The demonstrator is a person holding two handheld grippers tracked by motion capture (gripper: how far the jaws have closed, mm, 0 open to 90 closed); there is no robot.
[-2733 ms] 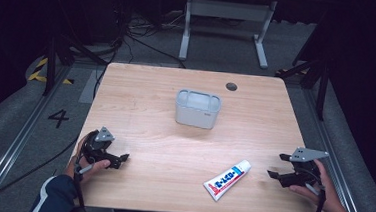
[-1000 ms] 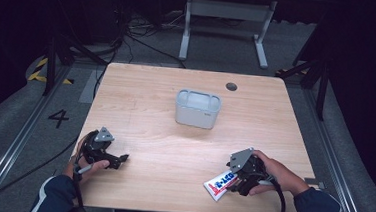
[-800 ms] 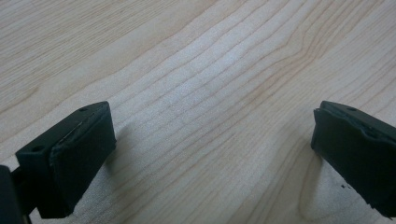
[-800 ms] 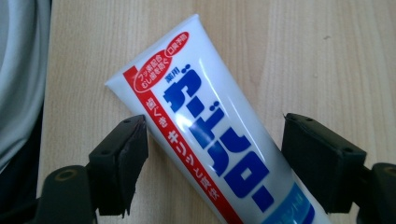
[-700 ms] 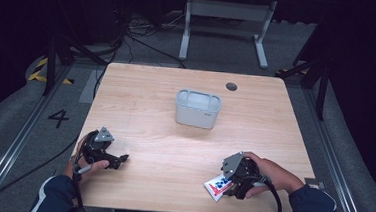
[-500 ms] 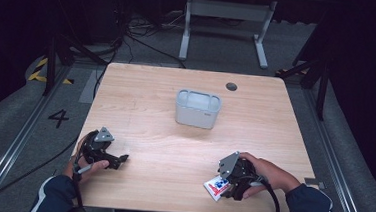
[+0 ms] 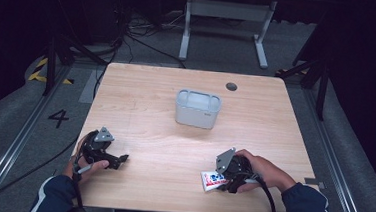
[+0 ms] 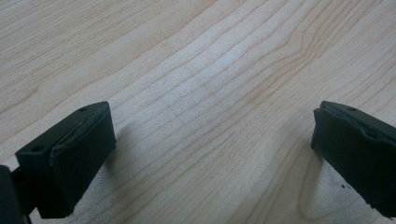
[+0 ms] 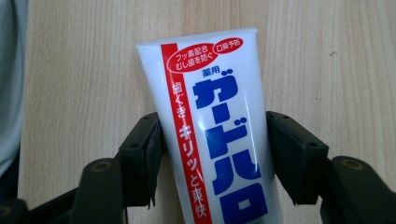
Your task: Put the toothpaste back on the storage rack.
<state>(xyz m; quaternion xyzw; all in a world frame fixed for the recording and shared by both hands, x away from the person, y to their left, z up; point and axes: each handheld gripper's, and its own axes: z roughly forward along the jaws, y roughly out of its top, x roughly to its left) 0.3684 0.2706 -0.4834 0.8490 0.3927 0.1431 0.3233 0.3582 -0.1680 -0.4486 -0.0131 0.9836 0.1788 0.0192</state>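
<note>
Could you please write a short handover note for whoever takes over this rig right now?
Right gripper: jaws have just been closing around the toothpaste tube; both pads sit against its sides, tube flat on the table near the front edge.
Left gripper: open, nothing between the jaws, resting low over bare wood at the front left.
Grey container: stands upright mid-table, apart from both grippers.
Done: right gripper brought to the tube and closed on it.
Left: the tube is not lifted yet; the container looks like the likely destination, though that is a guess.
</note>
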